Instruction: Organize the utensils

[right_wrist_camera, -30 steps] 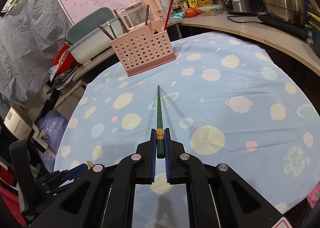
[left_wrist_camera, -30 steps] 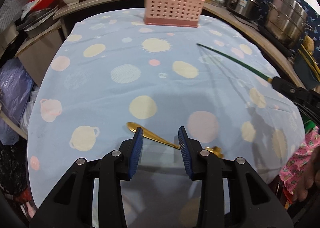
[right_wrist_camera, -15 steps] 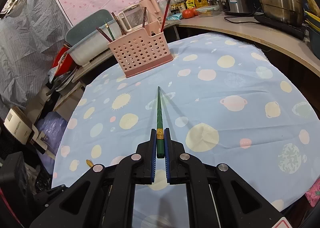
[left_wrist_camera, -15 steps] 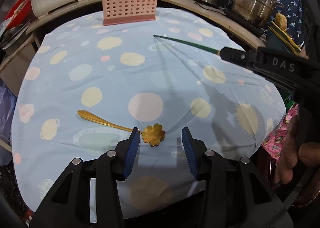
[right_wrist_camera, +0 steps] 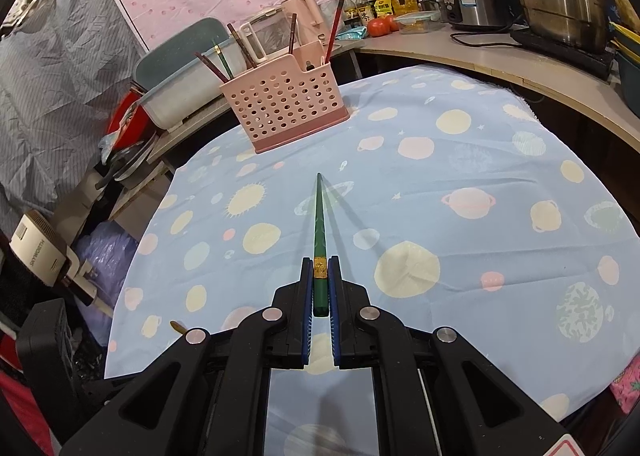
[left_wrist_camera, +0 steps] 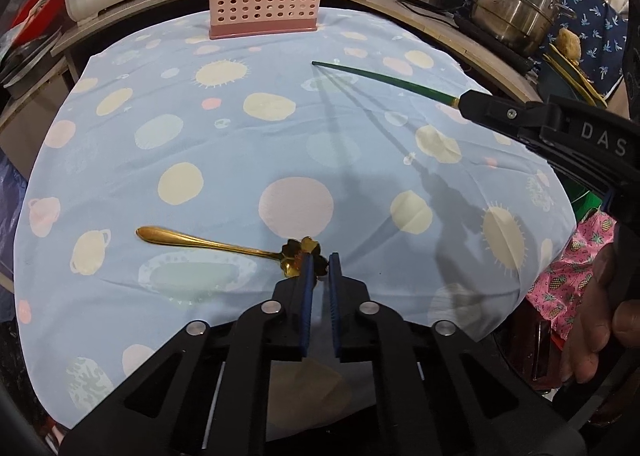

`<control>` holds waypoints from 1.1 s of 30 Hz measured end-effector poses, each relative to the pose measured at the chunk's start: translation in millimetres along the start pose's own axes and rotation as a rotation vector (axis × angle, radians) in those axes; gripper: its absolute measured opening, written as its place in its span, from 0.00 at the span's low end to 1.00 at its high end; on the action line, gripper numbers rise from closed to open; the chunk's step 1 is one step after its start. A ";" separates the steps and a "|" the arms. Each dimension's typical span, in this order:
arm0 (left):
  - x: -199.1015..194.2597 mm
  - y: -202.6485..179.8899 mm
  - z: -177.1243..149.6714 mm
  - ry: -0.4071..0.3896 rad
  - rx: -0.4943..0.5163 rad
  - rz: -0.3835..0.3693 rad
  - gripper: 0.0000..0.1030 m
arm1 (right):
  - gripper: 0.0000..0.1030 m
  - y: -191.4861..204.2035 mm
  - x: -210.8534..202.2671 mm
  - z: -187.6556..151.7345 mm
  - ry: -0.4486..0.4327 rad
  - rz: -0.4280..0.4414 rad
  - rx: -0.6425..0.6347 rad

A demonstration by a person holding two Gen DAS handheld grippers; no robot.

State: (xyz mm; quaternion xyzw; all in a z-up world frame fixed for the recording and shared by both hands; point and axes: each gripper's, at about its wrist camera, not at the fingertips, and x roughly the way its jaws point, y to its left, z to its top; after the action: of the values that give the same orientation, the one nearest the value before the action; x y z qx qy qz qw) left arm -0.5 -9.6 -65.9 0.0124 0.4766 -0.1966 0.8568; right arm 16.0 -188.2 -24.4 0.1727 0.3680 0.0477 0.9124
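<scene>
Left gripper [left_wrist_camera: 319,260]: closed down to a narrow gap on the flower-shaped bowl of the gold spoon [left_wrist_camera: 224,246]; the bowl's edge is seen between the blue pads, so a grip on it is judged to be made, though contact on the right pad is hard to confirm.
Reason for that grip: the bowl end lies nearest the table's front edge, so it is the part most easily reached; the handle is left free, pointing away to the left.
Gold spoon: lying flat on the tablecloth [left_wrist_camera: 224,143], handle slim and rounded at its tip, bowl shaped like a small blossom with scalloped petals, finish shiny and brassy.
Right gripper [right_wrist_camera: 320,282]: clamped on the thick end of a green chopstick [right_wrist_camera: 319,223], just behind its gold band.
Reason for that hold: the chopstick is kept above the cloth with its thin tip aimed toward the pink holder [right_wrist_camera: 286,103], which is judged a ready pose for dropping it in.
Green chopstick: dark green, tapering to a fine point, one gold ring near the grip; its shadow falls on the cloth beneath.
Pink holder: perforated, standing upright at the far side of the table, well apart from both grippers, with several chopsticks already inside.
Step in hand: spoon pick-up, judged not yet lifted.
</scene>
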 end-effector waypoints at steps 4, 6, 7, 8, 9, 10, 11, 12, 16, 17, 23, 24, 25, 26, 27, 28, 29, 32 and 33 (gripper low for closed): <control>-7.2 4.4 5.0 -0.017 -0.015 -0.011 0.03 | 0.07 0.8 -2.3 0.3 -0.005 0.004 0.001; -12.3 5.9 8.7 -0.033 -0.018 -0.007 0.03 | 0.07 1.3 -3.1 0.5 -0.006 0.006 0.002; -14.6 6.9 10.6 -0.039 -0.021 -0.009 0.02 | 0.07 1.3 -3.0 1.3 -0.006 0.006 0.002; -17.4 7.9 12.9 -0.049 -0.025 -0.006 0.02 | 0.07 1.2 -3.5 1.6 -0.006 0.008 0.003; -19.5 8.7 15.2 -0.056 -0.027 -0.006 0.02 | 0.07 0.8 -3.7 2.1 -0.007 0.009 0.003; -21.7 9.4 17.6 -0.063 -0.029 -0.005 0.02 | 0.07 1.2 -4.4 2.1 -0.008 0.011 0.003; -24.8 10.2 20.6 -0.073 -0.032 -0.003 0.02 | 0.07 1.5 -5.0 2.9 -0.010 0.012 0.003; -27.5 11.1 24.1 -0.082 -0.034 -0.004 0.02 | 0.07 1.3 -5.9 4.5 -0.013 0.013 0.003; -41.1 15.4 40.4 -0.129 -0.046 -0.007 0.01 | 0.07 2.8 -12.0 11.0 -0.032 0.019 -0.002; -44.9 16.5 45.3 -0.144 -0.049 -0.004 0.01 | 0.07 3.5 -14.1 13.3 -0.038 0.022 -0.003; -62.9 27.8 77.6 -0.218 -0.072 -0.001 0.00 | 0.07 9.1 -22.4 29.4 -0.070 0.040 -0.014; -66.0 28.9 82.3 -0.229 -0.075 -0.004 0.00 | 0.07 10.4 -23.5 32.2 -0.074 0.043 -0.016; -68.9 30.5 87.8 -0.241 -0.077 -0.006 0.00 | 0.07 12.2 -24.6 35.6 -0.080 0.047 -0.020; -71.8 31.9 93.6 -0.254 -0.078 -0.004 0.00 | 0.07 13.8 -25.7 39.1 -0.086 0.049 -0.026; -74.1 33.2 98.9 -0.265 -0.079 -0.006 0.00 | 0.07 15.7 -26.4 43.0 -0.092 0.051 -0.031; -76.2 34.6 104.7 -0.274 -0.080 -0.005 0.00 | 0.07 16.9 -27.1 47.0 -0.099 0.054 -0.036; -78.2 36.1 111.4 -0.285 -0.080 -0.003 0.00 | 0.07 19.1 -27.6 52.8 -0.106 0.056 -0.040; -82.8 40.7 130.2 -0.312 -0.081 0.000 0.00 | 0.07 23.9 -27.2 69.0 -0.125 0.063 -0.053; -84.2 41.9 137.1 -0.321 -0.084 -0.003 0.00 | 0.07 26.1 -26.7 75.3 -0.131 0.065 -0.058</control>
State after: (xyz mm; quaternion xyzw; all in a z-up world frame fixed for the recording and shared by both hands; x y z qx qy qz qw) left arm 85.9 27.9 71.1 -0.0555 0.3415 -0.1771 0.9214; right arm 49.5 -190.6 52.6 0.1606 0.3000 0.0765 0.9372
